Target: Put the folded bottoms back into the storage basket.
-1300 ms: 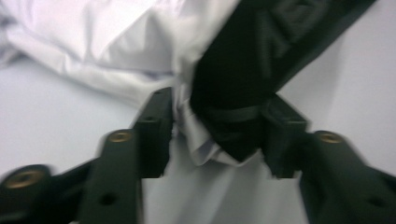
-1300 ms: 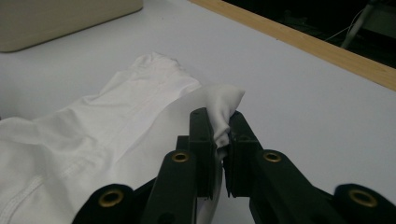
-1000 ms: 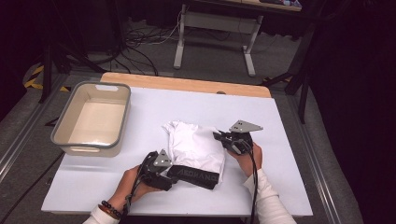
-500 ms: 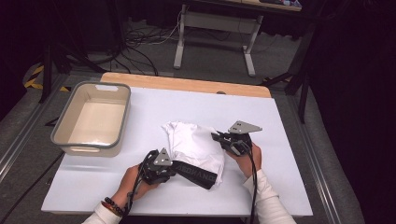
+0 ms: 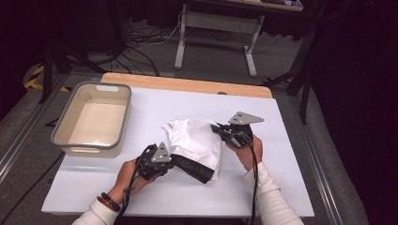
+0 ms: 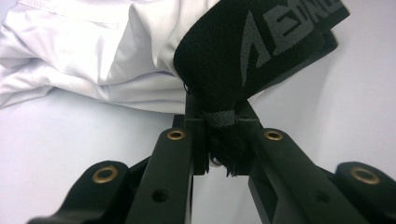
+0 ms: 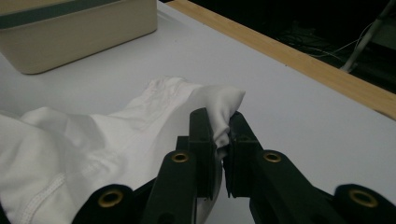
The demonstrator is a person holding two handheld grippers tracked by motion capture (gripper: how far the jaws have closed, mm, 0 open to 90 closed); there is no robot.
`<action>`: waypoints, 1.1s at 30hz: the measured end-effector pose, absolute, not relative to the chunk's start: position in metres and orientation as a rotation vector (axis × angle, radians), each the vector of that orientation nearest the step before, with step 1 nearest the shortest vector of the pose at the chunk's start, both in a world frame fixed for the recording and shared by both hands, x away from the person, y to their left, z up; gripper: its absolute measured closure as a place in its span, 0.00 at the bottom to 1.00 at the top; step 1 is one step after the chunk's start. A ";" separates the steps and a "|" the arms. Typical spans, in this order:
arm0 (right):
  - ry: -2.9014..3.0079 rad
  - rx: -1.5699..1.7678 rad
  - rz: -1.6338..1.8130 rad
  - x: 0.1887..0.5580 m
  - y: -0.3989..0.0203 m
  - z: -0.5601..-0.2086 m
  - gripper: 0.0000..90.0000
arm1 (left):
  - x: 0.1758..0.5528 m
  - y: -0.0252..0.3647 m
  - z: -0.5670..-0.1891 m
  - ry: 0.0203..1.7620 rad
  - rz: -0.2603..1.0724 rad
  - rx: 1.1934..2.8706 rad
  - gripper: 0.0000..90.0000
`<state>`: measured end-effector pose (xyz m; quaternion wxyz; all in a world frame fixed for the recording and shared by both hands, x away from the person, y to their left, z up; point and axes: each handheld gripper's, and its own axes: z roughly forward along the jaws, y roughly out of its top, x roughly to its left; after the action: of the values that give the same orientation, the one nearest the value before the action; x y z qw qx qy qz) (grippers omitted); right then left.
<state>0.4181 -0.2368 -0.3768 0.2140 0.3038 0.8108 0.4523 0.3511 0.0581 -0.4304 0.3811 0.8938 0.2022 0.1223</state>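
High view: crumpled white garment (image 5: pixel 195 140) (black waistband (image 5: pixel 197 166)).

Left claw (image 6: pixel 219 135) pinched on the black lettered waistband (image 6: pixel 252 51) of a white garment (image 6: pixel 93 56), jaws just closed.

Even overhead light falls on the white table (image 5: pixel 281 140), which is bright against a dark, underexposed room. Shadows beneath the white garment (image 5: pixel 195 140) and the beige bin (image 5: pixel 91 119) are soft and short. The high view is slightly soft. In both gripper views the near black jaws blur, dark and featureless; brass rivets glint faintly.
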 end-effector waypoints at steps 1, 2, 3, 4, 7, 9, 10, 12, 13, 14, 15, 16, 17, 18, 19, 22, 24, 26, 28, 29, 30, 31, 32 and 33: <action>2.248 0.839 1.254 0.419 -0.235 -0.375 0.92 | 0.352 0.060 -0.427 0.520 0.324 2.273 0.91; 2.244 0.836 1.253 0.419 -0.233 -0.372 0.92 | 0.353 0.061 -0.425 0.524 0.327 2.266 0.91; 2.240 0.831 1.254 0.420 -0.231 -0.369 0.92 | 0.354 0.063 -0.422 0.524 0.333 2.266 0.91; 2.237 0.829 1.260 0.422 -0.230 -0.367 0.92 | 0.356 0.064 -0.418 0.524 0.353 2.273 0.91; 2.226 0.822 1.269 0.425 -0.225 -0.359 0.92 | 0.359 0.070 -0.411 0.525 0.379 2.278 0.91; 2.221 0.811 1.271 0.427 -0.220 -0.354 0.92 | 0.362 0.074 -0.406 0.529 0.396 2.271 0.91; 2.220 0.803 1.261 0.428 -0.217 -0.351 0.92 | 0.362 0.076 -0.403 0.531 0.405 2.269 0.91; 2.214 0.783 1.264 0.429 -0.212 -0.345 0.92 | 0.363 0.081 -0.398 0.537 0.432 2.258 0.91; 2.205 0.777 1.260 0.430 -0.210 -0.341 0.92 | 0.364 0.083 -0.396 0.544 0.436 2.249 0.91; 2.198 0.772 1.264 0.430 -0.208 -0.339 0.92 | 0.364 0.086 -0.395 0.550 0.448 2.243 0.91; 2.194 0.767 1.277 0.430 -0.206 -0.335 0.92 | 0.364 0.088 -0.394 0.557 0.460 2.233 0.91; 2.188 0.760 1.283 0.430 -0.203 -0.332 0.92 | 0.364 0.091 -0.394 0.565 0.461 2.216 0.91; 2.186 0.748 1.275 0.430 -0.200 -0.329 0.92 | 0.365 0.094 -0.393 0.570 0.461 2.210 0.91; 2.185 0.731 1.260 0.431 -0.195 -0.326 0.92 | 0.365 0.095 -0.393 0.572 0.469 2.210 0.91; 2.186 0.724 1.259 0.431 -0.192 -0.325 0.92 | 0.366 0.097 -0.391 0.576 0.478 2.206 0.91; 2.188 0.701 1.246 0.433 -0.181 -0.319 0.92 | 0.368 0.102 -0.386 0.590 0.502 2.204 0.91; 2.185 0.690 1.258 0.434 -0.176 -0.315 0.93 | 0.369 0.106 -0.382 0.600 0.536 2.200 0.91; 2.180 0.685 1.265 0.436 -0.172 -0.312 0.92 | 0.371 0.110 -0.379 0.615 0.549 2.189 0.91; 2.178 0.674 1.270 0.438 -0.167 -0.309 0.92 | 0.373 0.115 -0.375 0.627 0.573 2.182 0.91; 2.175 0.662 1.259 0.438 -0.164 -0.307 0.92 | 0.374 0.116 -0.373 0.632 0.580 2.176 0.91; 2.174 0.652 1.254 0.439 -0.161 -0.305 0.92 | 0.374 0.118 -0.371 0.637 0.589 2.170 0.91; 2.172 0.649 1.252 0.440 -0.158 -0.302 0.92 | 0.375 0.120 -0.369 0.640 0.596 2.165 0.91; 2.168 0.644 1.249 0.440 -0.156 -0.300 0.92 | 0.376 0.121 -0.367 0.644 0.596 2.160 0.91; 2.166 0.639 1.248 0.441 -0.154 -0.298 0.92 | 0.376 0.123 -0.365 0.644 0.608 2.158 0.91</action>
<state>0.4413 -0.1542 -0.2981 0.2772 0.2382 0.8066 0.4646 0.3764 0.1231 -0.3652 0.3935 0.8505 0.2538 0.2396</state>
